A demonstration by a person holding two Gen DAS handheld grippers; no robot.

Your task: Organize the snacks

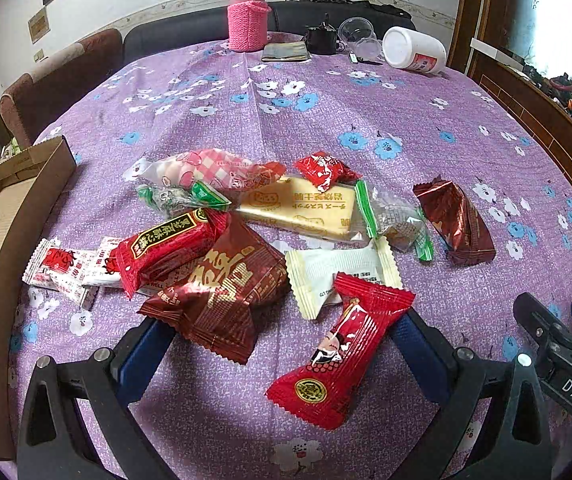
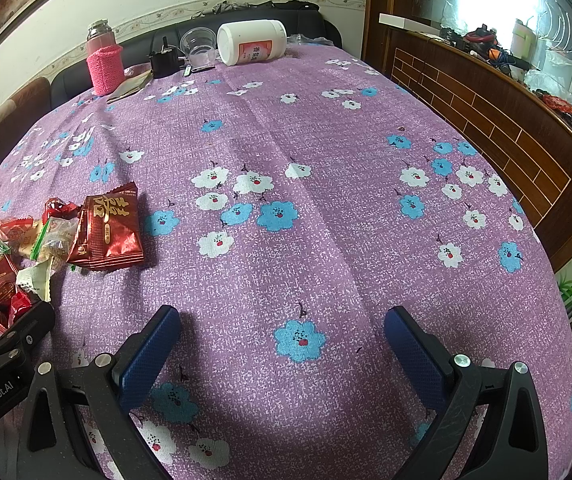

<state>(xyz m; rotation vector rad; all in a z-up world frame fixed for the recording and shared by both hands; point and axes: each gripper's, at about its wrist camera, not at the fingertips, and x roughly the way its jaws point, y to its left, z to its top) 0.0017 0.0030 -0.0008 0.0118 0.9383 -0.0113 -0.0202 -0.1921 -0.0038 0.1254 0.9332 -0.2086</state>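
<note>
I hold the left tongs [image 1: 282,344] low over the counter [image 1: 326,120], jaws spread wide and gripping nothing; a bright red glossy packet [image 1: 338,364] lies between the blue pads, and the left pad [image 1: 142,356] sits under the corner of a large dark red foil packet [image 1: 222,292]. The right tongs [image 2: 282,344] hover level over bare cloth, equally wide and empty, well apart from the snack pile [image 1: 254,232]. That pile lies loose on the counter just ahead of the left tongs: crinkled foil, clear and cream plastic wrappers, a flat yellow biscuit pack [image 1: 302,208], and one dark red foil packet [image 1: 456,222] off to the right. A cardboard box [image 1: 2,216] stands open at the left edge; I see no snacks in the visible part. The cloth is purple, woven, flower-printed. At the far edge stand a pink knit-sleeved flask [image 1: 248,12] and a white jar [image 1: 414,52] lying on its side.
</note>
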